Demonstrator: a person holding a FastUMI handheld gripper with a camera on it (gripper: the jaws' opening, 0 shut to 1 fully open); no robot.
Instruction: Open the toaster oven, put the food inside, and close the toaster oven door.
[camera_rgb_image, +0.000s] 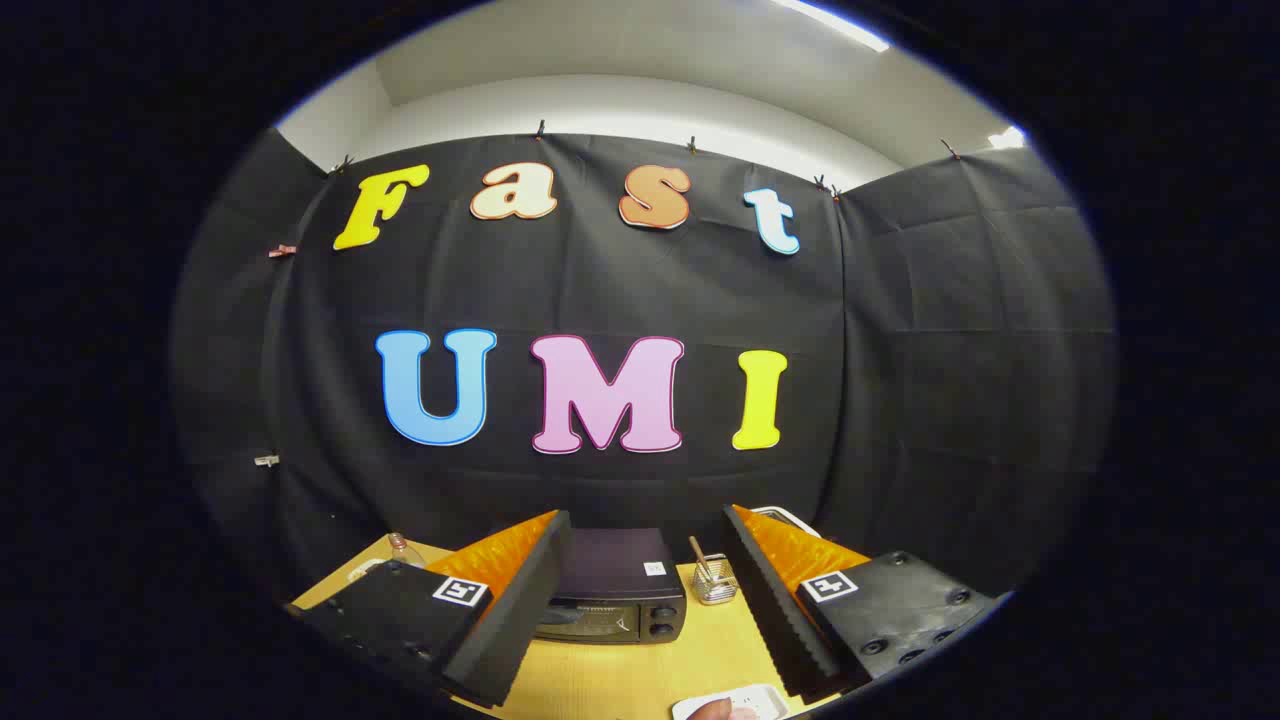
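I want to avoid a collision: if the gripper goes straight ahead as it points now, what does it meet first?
Probably the toaster oven, seen between the open gripper's fingers; the gap before it looks free, though depth is unclear.

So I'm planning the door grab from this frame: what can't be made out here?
- Toaster oven: its door's left part hides behind the left finger of the open tongs.
- Food: the white tray nearest the tongs is cut off by the view's edge.
- Wire basket: contents too small.
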